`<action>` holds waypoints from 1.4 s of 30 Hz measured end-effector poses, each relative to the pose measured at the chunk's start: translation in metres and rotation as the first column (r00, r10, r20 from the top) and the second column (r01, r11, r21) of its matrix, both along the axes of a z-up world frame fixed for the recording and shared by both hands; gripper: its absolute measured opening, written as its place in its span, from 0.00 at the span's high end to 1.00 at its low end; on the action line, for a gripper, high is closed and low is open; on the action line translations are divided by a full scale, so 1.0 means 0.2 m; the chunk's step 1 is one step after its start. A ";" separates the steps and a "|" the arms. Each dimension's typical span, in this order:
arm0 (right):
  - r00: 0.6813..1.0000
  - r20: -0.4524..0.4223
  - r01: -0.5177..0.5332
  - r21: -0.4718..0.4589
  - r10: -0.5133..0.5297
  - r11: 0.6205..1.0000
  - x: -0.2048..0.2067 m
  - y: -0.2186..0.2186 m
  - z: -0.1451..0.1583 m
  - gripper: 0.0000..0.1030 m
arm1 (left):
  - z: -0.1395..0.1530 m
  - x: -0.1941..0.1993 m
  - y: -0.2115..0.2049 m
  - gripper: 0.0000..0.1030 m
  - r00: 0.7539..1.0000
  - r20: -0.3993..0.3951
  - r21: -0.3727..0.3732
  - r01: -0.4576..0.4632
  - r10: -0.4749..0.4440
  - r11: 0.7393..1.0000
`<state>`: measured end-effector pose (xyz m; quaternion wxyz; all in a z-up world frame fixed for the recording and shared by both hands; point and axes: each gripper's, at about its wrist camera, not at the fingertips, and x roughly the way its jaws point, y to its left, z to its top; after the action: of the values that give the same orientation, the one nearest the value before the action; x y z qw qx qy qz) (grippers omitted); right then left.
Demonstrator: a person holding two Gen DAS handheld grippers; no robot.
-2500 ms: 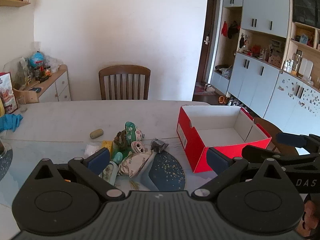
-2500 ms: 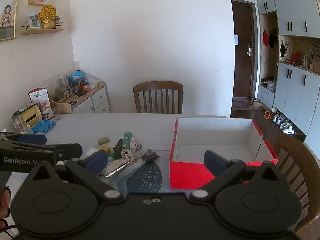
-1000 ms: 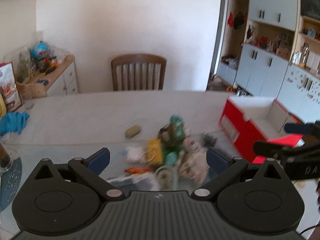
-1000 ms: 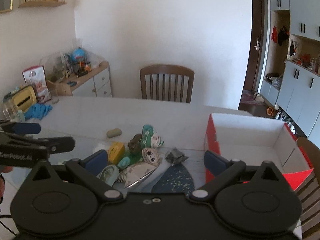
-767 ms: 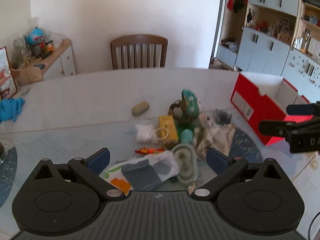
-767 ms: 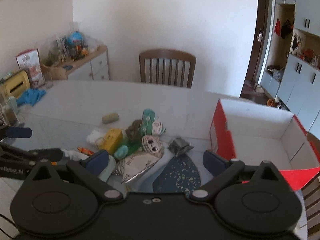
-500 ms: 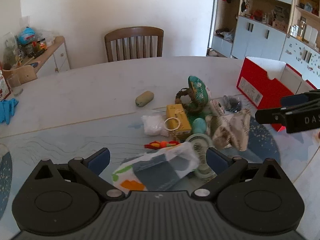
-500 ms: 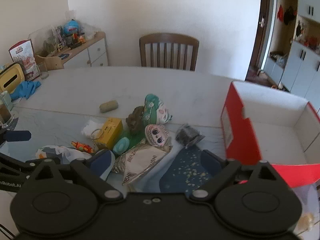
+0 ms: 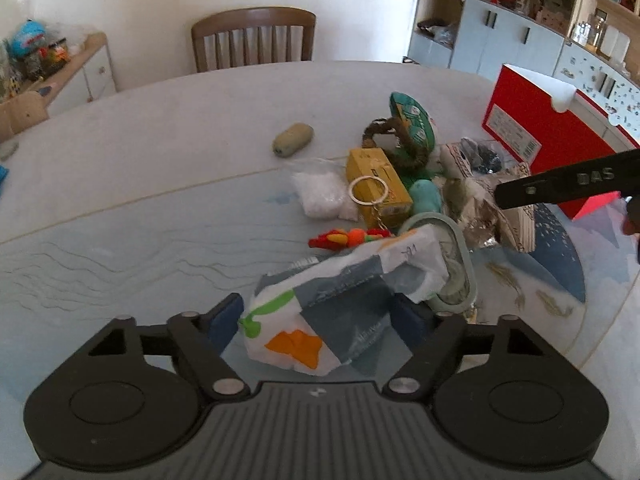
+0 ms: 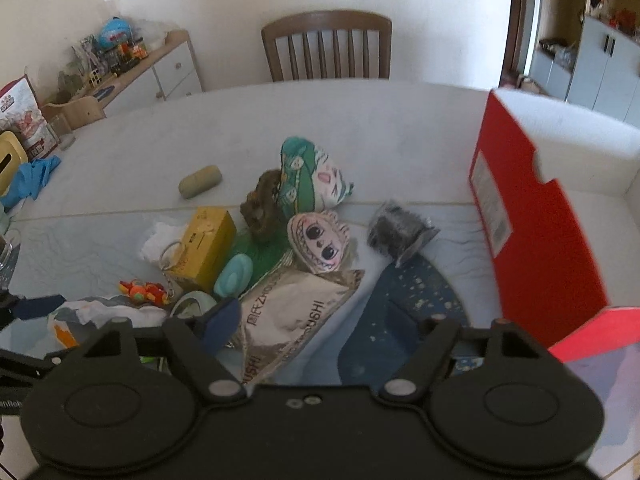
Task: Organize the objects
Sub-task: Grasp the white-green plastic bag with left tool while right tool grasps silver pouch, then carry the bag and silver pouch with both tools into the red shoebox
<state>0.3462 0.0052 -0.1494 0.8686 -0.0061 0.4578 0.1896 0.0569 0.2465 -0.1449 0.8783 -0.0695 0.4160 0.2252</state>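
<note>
A pile of small objects lies on the table: a white, grey and orange packet [image 9: 344,300], a yellow box [image 9: 378,188] with a key ring, a silver foil bag [image 10: 288,316], a doll-face pouch [image 10: 318,246], a green pouch [image 10: 308,178] and an orange toy [image 9: 348,237]. My left gripper [image 9: 320,318] is open, its fingers on either side of the packet's near end. My right gripper [image 10: 312,322] is open, low over the foil bag. The red box [image 10: 532,216] stands open at the right.
An olive capsule-shaped object [image 9: 292,145] lies apart behind the pile. A round dark blue mat [image 10: 404,312] lies under the glass near the red box. A wooden chair [image 9: 254,36] stands at the table's far side. A sideboard [image 10: 156,68] with clutter is at the left.
Both grippers have moved forward and down toward the pile. The left gripper now straddles the packet; the right one has come close over the foil bag.
</note>
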 end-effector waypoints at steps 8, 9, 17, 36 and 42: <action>0.995 -0.093 0.025 0.048 -0.021 0.999 0.07 0.04 -0.06 0.31 | -0.01 0.00 -0.01 0.54 0.996 -0.019 0.022 -0.089 0.089 0.996; 0.994 -0.104 0.026 0.062 -0.019 0.998 0.07 0.04 -0.06 0.39 | -0.01 -0.01 -0.01 0.59 0.996 -0.014 0.018 -0.091 0.092 0.996; 0.995 -0.096 0.030 0.046 -0.026 0.998 0.03 0.02 -0.03 0.53 | 0.03 -0.03 -0.02 0.79 0.992 0.021 0.009 -0.126 0.125 0.992; 0.999 0.034 -0.020 0.001 0.020 1.000 -0.24 -0.23 0.32 0.56 | 0.37 0.08 -0.27 0.82 0.989 0.130 0.032 -0.070 0.065 0.997; 0.996 0.090 -0.006 0.006 0.005 1.000 -0.26 -0.40 0.46 0.56 | 0.48 0.27 -0.41 0.82 0.986 0.163 0.064 -0.033 0.022 0.997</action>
<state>0.2936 -0.0749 -0.0566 0.8879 -0.0131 0.4174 0.1929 0.1115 0.1642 -0.0487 0.9078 -0.0640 0.3346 0.2447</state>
